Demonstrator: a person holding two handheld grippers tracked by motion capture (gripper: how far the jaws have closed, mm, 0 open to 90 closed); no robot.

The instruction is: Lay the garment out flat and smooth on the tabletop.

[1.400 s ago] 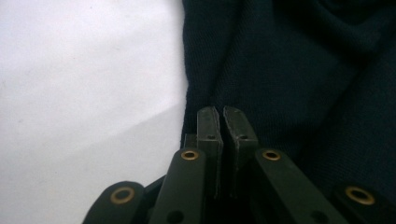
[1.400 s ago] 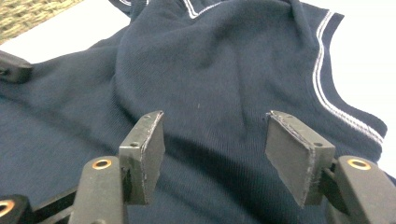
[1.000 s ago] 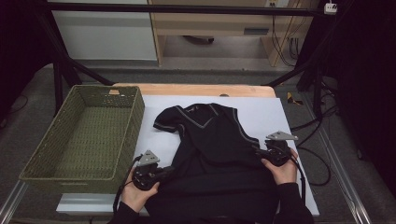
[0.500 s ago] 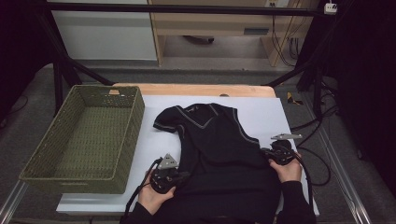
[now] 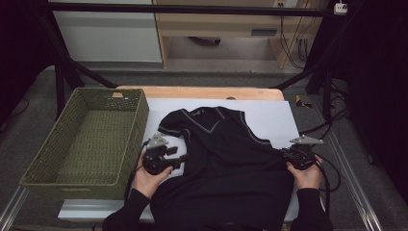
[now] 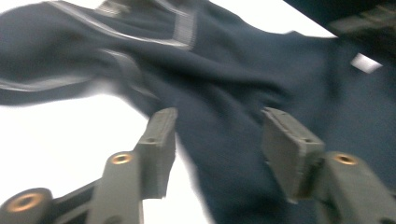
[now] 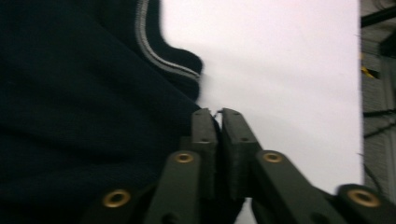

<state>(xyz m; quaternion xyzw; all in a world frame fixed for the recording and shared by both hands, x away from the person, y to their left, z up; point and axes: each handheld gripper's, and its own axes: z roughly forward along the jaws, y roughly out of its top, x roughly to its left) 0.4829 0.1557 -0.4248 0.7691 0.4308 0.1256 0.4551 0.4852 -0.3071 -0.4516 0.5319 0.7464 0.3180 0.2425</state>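
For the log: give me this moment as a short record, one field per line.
garment: dark shirt with pale trim, spread on the white table
left gripper: open, jaws either side of the shirt's edge near a sleeve
right gripper: jaws together at the shirt's other edge; whether cloth is pinched is unclear
basket: green woven, left of the shirt, nothing in it
hands: one on each gripper
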